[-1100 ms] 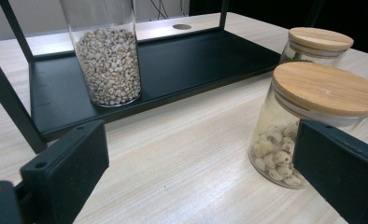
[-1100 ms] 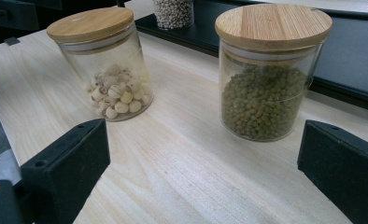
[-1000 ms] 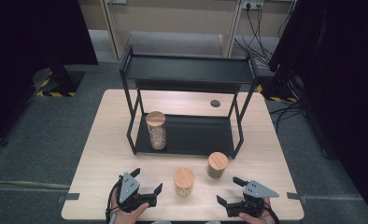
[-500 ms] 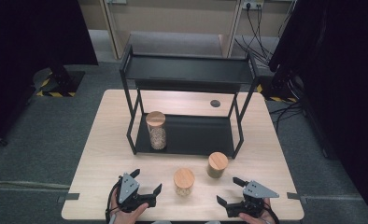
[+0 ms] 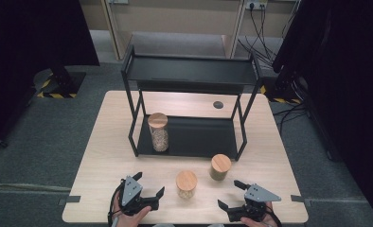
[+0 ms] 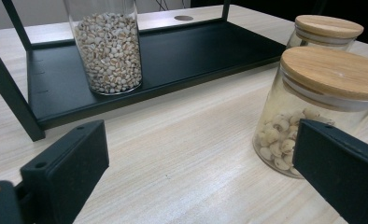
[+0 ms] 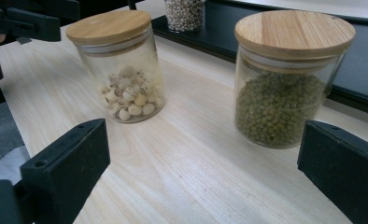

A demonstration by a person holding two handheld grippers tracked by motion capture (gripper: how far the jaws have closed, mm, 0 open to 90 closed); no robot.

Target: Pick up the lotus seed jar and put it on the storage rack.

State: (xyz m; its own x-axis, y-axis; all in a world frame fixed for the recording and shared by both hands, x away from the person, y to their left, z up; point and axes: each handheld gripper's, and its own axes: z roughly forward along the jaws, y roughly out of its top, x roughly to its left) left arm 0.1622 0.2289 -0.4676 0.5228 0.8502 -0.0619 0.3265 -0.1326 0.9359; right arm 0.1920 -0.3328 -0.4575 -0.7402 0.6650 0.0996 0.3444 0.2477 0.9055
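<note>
Three glass jars with wooden lids are here. A tall jar of pale grains (image 5: 158, 132) (image 6: 109, 46) stands on the lower level of a black shelf rack (image 5: 208, 139) (image 6: 182, 53). In front of the rack a short jar of white seeds (image 5: 186, 183) (image 6: 322, 107) (image 7: 116, 65) and a short jar of green beans (image 5: 220, 167) (image 7: 289, 79) stand on the table. My left gripper (image 5: 149, 184) (image 6: 201, 186) rests open just left of the seed jar. Front right of both short jars, my right gripper (image 5: 228, 194) (image 7: 201, 177) is open and holds nothing.
The light wooden table (image 5: 113, 142) has a round cable hole (image 5: 217, 104) behind the rack. The rack's upper level (image 5: 189, 71) is bare. Cables and dark curtains lie beyond the table on the grey floor. The left gripper's arm (image 7: 23, 23) appears far off in the right gripper view.
</note>
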